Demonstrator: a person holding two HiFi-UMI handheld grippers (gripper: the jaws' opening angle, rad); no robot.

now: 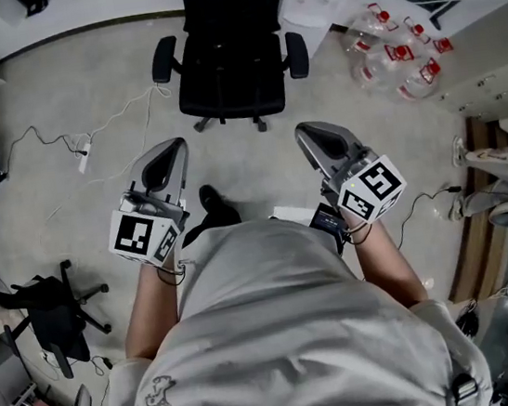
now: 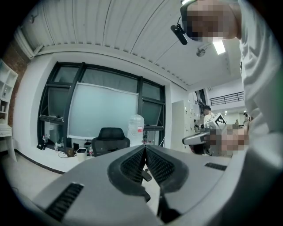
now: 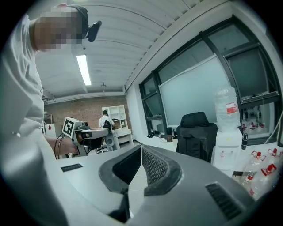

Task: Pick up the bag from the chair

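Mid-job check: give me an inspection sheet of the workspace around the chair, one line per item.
Surface: bare concrete floor; no table in play.
Job's things: black office chair straight ahead, apart from both claws; no bag made out on it.
Clutter: clear bottles with red caps on the floor to the right of the chair.
Grippers: left claw and right claw side by side, jaws together, nothing between them.
Cables: white cable and power strip on the floor to the left of the chair.
Surroundings: second black chair at far left; large windows behind the office chair.
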